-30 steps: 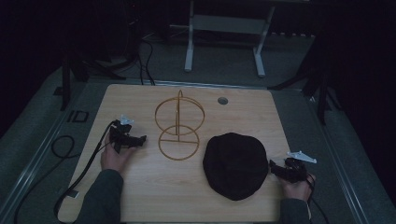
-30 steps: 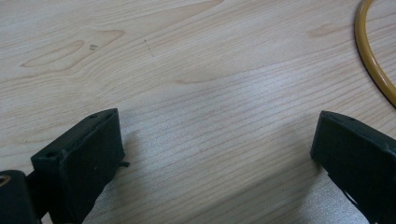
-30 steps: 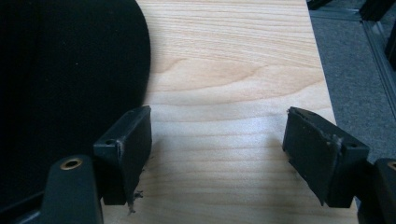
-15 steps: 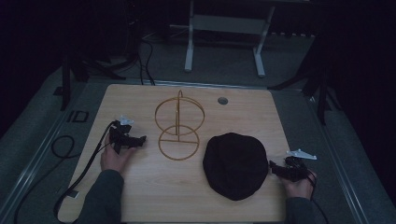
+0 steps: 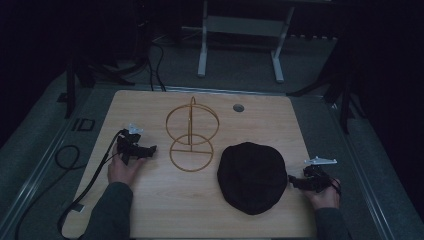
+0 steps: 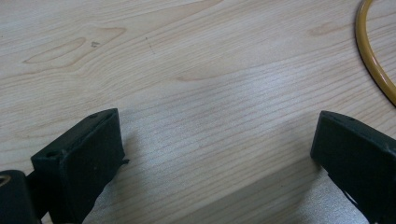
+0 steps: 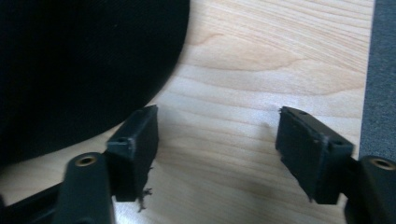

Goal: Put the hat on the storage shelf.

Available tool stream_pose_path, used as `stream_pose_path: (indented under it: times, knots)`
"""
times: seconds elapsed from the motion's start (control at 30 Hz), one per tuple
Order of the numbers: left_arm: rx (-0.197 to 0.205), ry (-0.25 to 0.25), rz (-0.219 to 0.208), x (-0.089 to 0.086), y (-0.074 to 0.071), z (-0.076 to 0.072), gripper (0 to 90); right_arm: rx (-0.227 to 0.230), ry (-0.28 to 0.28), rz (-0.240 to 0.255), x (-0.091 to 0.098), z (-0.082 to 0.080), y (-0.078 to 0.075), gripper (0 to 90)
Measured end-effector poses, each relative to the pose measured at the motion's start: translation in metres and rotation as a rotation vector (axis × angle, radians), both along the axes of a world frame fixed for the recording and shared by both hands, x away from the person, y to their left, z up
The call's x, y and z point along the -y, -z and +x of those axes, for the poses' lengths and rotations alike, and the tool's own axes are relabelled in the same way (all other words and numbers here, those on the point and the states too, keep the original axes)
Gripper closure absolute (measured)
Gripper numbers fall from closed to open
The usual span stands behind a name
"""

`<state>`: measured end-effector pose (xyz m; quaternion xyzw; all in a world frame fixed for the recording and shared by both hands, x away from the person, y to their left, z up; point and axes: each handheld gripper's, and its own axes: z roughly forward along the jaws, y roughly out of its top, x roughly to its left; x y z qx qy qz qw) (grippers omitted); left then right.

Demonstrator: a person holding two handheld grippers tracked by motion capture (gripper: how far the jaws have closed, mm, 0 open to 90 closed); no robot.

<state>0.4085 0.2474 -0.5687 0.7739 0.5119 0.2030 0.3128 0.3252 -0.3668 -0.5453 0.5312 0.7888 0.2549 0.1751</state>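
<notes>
Wooden table [image 5: 165, 200], black cap [image 7: 70, 65] beside right gripper [image 7: 217, 154]

From my remote seat I see a light wood-grain bench [image 5: 165, 210] standing in a very dim room. Set into the bench top near its far edge is a small round grey grommet [image 5: 238, 107]. Grey carpet [image 5: 240, 65] surrounds the bench. Beyond the bench's far edge stands a pale metal frame [image 5: 240, 45] on two legs. Dark cables [image 5: 155, 55] lie on the carpet past the bench's far left corner, and black stand legs [image 5: 345, 95] rise off its far right corner.
</notes>
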Motion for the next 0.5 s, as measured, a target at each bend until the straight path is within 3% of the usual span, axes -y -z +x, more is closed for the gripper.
stream_pose_path:
  times: [0.2, 0.5]
  knots:
    - [-0.001, 0.000, 0.001, 0.000, 0.000, 0.000, 2.0, -0.048, -0.054, -0.017, -0.004, 0.004, -0.006, 40.3]
    - [-0.001, 0.000, 0.001, 0.000, 0.000, 0.000, 2.0, -0.056, -0.118, -0.067, -0.009, 0.006, -0.029, 39.2]
